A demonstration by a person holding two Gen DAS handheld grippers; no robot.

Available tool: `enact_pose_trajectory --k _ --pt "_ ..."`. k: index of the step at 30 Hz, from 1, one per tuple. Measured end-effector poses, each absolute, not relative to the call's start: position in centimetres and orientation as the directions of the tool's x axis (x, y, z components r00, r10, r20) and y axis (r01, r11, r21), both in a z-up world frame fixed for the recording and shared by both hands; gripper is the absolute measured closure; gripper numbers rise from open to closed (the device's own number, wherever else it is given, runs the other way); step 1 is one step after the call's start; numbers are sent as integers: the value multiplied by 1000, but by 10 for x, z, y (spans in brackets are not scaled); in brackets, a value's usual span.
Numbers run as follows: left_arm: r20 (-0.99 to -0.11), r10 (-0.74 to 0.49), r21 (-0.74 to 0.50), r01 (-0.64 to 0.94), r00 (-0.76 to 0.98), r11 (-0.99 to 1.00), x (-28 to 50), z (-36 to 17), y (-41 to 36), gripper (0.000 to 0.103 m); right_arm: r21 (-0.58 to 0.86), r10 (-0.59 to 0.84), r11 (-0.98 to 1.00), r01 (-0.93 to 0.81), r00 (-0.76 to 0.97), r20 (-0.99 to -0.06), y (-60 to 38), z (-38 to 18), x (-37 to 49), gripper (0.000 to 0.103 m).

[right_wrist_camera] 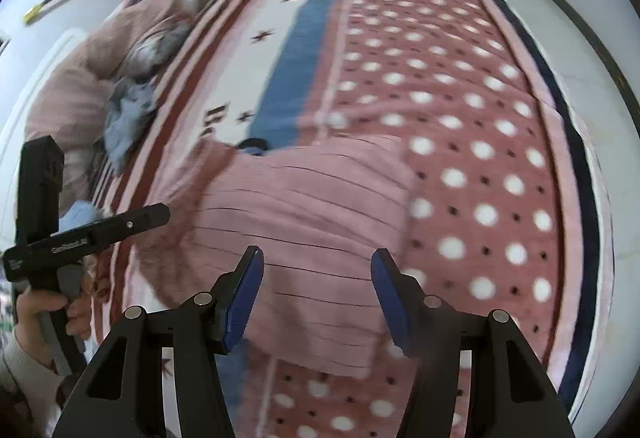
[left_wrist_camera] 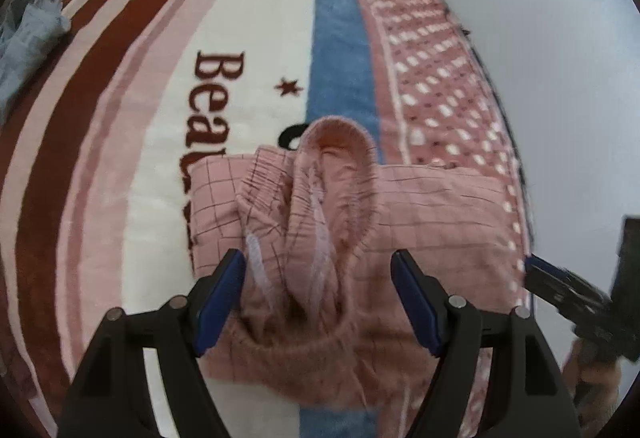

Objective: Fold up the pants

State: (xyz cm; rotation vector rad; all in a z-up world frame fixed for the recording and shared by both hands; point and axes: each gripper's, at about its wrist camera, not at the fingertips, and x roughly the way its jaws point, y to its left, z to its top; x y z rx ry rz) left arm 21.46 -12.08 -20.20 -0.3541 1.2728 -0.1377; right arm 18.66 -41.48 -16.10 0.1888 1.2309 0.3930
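Left gripper (left_wrist_camera: pixel 318 302) jaws stand wide over the bunched waistband, gripping nothing. Right gripper (right_wrist_camera: pixel 316 302) jaws are parted and empty above the folded leg. The pink pants (left_wrist_camera: pixel 400 206) lie folded across the blanket (left_wrist_camera: pixel 160 78), probably ready for another fold.

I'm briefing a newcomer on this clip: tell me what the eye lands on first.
First, the pink checked pants, folded into a thick bundle on the bed, waistband gaping toward the left wrist camera. Next, the loud blanket beneath them: white dots on pink to the right, a blue band and dark red stripes to the left. Both claws hover open above the bundle, left claw over the waistband, right claw over the checked side.
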Motion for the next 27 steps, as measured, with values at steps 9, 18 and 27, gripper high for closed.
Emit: enact_pose_trajectory --k 9,18,27 --pt "-893 -259 -357 -230 368 905 206 -206 -92 82 387 408 913 -128 263 -874 -437 -182 189 51" --pt "-929 -185 -286 -308 320 907 186 -224 -66 61 388 413 910 -147 236 -879 -423 -192 199 51" --pt "-886 -264 -370 -240 381 897 207 -193 -56 37 387 413 910 -148 242 -878 -418 -189 205 51"
